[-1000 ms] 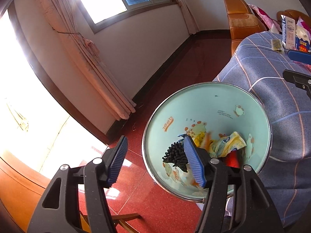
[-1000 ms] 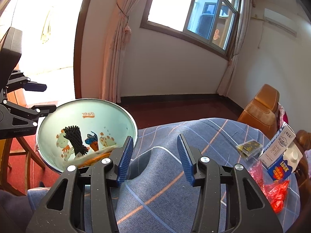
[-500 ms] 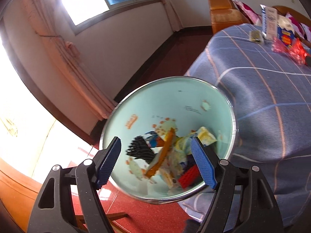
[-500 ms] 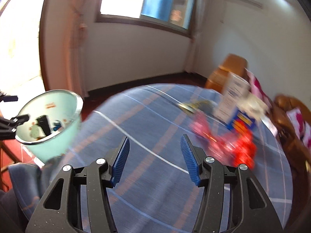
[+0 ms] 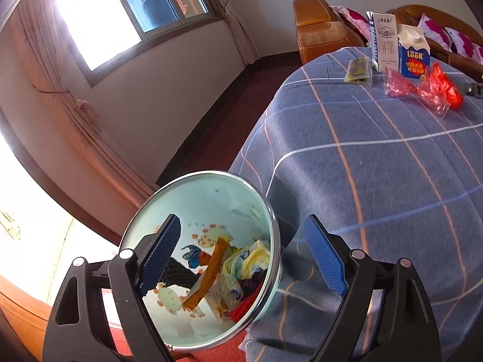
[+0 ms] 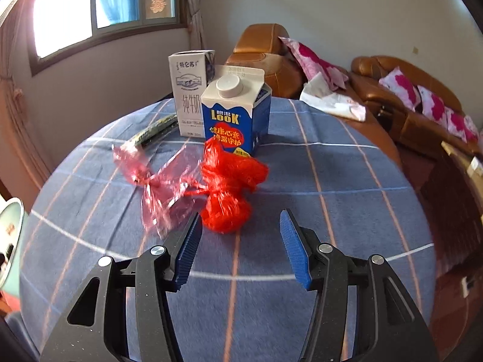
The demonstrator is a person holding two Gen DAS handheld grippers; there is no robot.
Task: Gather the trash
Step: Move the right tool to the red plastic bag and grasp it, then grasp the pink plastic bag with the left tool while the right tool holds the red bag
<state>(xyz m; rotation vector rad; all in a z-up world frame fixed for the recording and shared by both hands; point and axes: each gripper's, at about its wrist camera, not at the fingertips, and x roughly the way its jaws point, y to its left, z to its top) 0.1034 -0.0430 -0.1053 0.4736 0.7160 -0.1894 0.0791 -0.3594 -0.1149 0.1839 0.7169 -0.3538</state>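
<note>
A mint-green trash bin (image 5: pixel 211 187) with cartoon prints stands beside the table and holds several wrappers (image 5: pixel 238 268). My left gripper (image 5: pixel 241 256) is open and empty above the bin's rim. My right gripper (image 6: pixel 240 241) is open and empty just short of a crumpled red plastic bag (image 6: pixel 231 187) on the blue checked tablecloth (image 6: pixel 332 211). A pink clear wrapper (image 6: pixel 157 181) lies left of the bag. A blue LOOK carton (image 6: pixel 235 114), a white milk carton (image 6: pixel 191 93) and a dark flat packet (image 6: pixel 155 129) stand behind. The same trash shows in the left wrist view (image 5: pixel 434 87).
Brown leather sofas (image 6: pixel 401 96) with pink cushions and a white cloth (image 6: pixel 332 99) sit behind the table. A window (image 5: pixel 120 9) and curtains (image 5: pixel 69 111) line the far wall. The bin's edge (image 6: pixel 9 226) shows at the left of the right wrist view.
My right gripper swung from the bin across the table to the red bag, still open. My left gripper drew back over the bin toward the table; trash in the bin has settled.
</note>
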